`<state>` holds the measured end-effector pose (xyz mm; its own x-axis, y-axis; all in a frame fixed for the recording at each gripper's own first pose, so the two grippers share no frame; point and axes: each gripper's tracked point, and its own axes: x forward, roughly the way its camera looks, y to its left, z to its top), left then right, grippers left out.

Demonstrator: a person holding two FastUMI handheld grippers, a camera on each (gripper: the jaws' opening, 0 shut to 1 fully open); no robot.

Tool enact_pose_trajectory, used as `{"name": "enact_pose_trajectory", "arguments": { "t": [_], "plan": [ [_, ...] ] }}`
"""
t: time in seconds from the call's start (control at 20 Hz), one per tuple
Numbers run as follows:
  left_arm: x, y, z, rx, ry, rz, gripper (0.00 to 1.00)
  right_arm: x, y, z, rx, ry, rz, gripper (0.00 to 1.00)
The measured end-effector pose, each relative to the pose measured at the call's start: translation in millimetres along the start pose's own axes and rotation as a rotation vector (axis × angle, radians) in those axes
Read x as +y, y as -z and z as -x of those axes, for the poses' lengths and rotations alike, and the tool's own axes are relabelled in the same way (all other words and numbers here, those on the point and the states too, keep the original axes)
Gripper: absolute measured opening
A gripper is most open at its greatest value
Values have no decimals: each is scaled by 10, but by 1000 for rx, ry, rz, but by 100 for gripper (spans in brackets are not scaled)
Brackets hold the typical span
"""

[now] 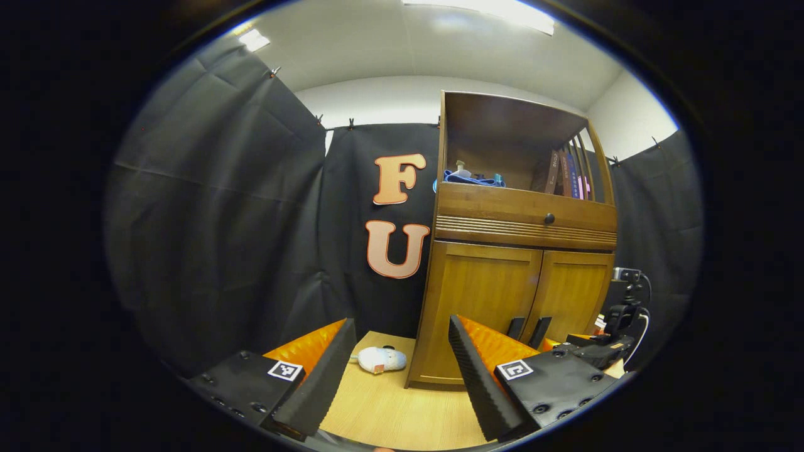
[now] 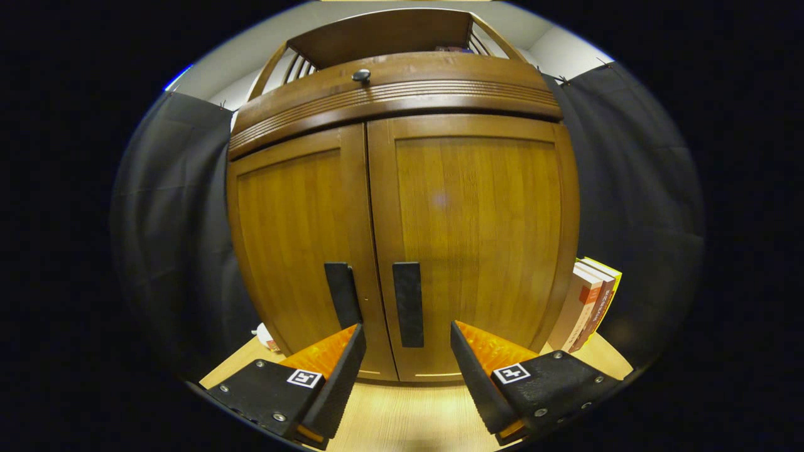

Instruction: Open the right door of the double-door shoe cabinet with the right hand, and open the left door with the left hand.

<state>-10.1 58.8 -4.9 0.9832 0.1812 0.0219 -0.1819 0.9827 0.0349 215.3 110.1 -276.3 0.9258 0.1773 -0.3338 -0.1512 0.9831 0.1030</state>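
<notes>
Bare worktop (image 2: 402, 420) is lying open before the shut doors; books (image 2: 590, 304) are leaning right, a plush toy (image 1: 381, 360) is lying left.

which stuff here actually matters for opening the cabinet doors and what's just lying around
For the job: right door, its handle, left door, its handle, right gripper, left gripper.
Lying about: books, plush toy, drawer knob.

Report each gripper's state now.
Left gripper: open, holding nothing.
Right gripper: open, holding nothing, facing the black bar handle of the brown wooden right door.
</notes>
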Motion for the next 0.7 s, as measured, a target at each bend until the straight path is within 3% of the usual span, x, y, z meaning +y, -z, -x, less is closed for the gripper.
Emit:
{"name": "enact_pose_trajectory", "arguments": {
  "t": [0.25,0.3,0.35,0.4,0.5,0.6,0.7],
  "plan": [
    [123,18,-19,2,-31,-3,97,-32,95,-470,20,21,3,72],
    [145,19,-15,3,-36,-6,96,-20,76,-532,16,21,-3,76],
    [151,27,-18,5,-40,-8,96,-27,73,-602,17,25,-3,60],
    [166,22,-24,5,-43,-11,97,-37,80,-650,19,28,-5,64],
    [191,27,-55,5,-50,-18,99,-67,85,-740,21,39,-12,61],
    [194,33,-61,6,-52,-19,94,-69,102,-806,30,36,-26,58],
    [198,35,-43,6,-54,-14,96,-49,121,-869,41,31,-38,52]
  ]
}}
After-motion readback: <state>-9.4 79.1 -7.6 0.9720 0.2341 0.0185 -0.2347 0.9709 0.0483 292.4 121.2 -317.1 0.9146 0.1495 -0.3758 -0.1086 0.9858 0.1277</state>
